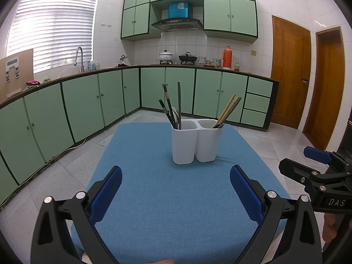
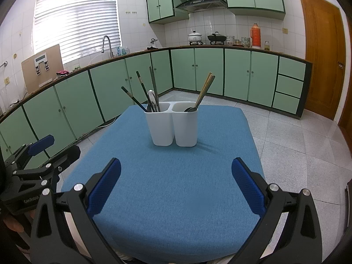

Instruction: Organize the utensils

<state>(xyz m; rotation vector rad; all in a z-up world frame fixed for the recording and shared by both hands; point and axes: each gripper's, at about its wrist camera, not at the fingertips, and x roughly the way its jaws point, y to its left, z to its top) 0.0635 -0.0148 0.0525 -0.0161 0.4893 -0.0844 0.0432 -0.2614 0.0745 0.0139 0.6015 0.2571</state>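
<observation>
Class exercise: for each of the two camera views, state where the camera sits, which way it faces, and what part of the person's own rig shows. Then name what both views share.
Left wrist: sits on the left gripper, facing forward over the blue mat toward the white utensil holder; its own open fingers show, the right gripper at the right edge.
Right wrist: sits on the right gripper, facing likewise; open fingers show, the left gripper at the left edge.
Shared: mat, holder, dark chopsticks, wooden chopsticks, green cabinets.

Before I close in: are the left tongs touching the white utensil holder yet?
Apart. In the left wrist view the left tongs stand open, with bare blue tablecloth between their pads and the white utensil holder.
</observation>
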